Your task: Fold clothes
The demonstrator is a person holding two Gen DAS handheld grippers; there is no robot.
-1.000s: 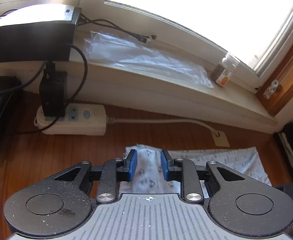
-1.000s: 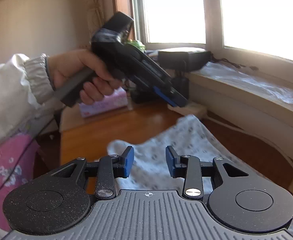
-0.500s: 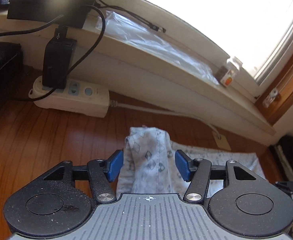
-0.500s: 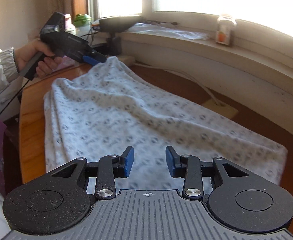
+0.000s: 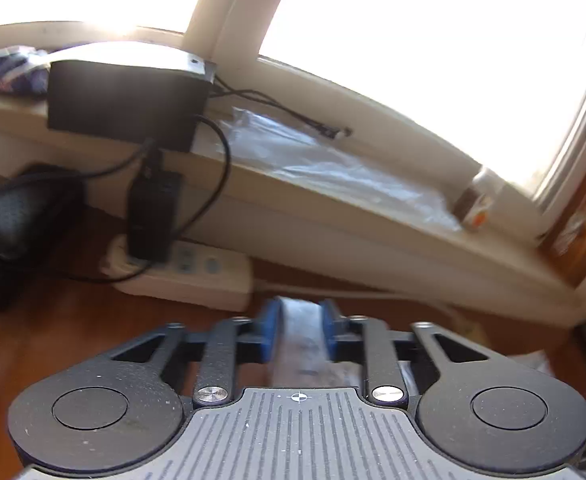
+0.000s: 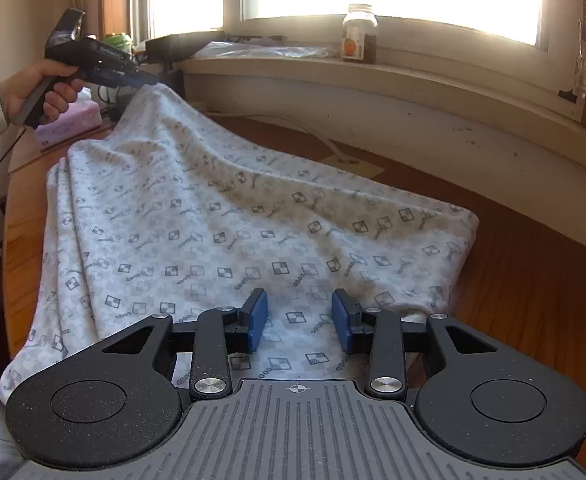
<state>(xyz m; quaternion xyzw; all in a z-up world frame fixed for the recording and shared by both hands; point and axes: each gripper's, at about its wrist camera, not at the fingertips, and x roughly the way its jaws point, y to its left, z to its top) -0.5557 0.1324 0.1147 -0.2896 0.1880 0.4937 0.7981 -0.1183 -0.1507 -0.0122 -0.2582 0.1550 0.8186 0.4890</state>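
Note:
A pale grey garment (image 6: 233, 220) with a small checkered print lies spread on the wooden table (image 6: 533, 300). Its far left corner is pulled up into a peak by my left gripper (image 6: 149, 80), held in a person's hand (image 6: 33, 88). In the left wrist view a blurred strip of the garment (image 5: 301, 344) sits between the blue pads of the left gripper (image 5: 300, 320), whose jaws are closing on it. My right gripper (image 6: 299, 320) hovers low over the garment's near edge, pads apart, with fabric lying flat beneath the gap.
A white power strip (image 5: 185, 276) with a black adapter (image 5: 153, 212) lies by the wall. On the sill are a black box (image 5: 125, 100), a clear plastic bag (image 5: 333, 168) and a jar (image 6: 359, 32). A pink tissue pack (image 6: 69, 128) sits at the far left.
The left jaws widened around the bunched corner, then narrowed onto it, and the left view tilted up. The right gripper swung down to the garment's near edge.

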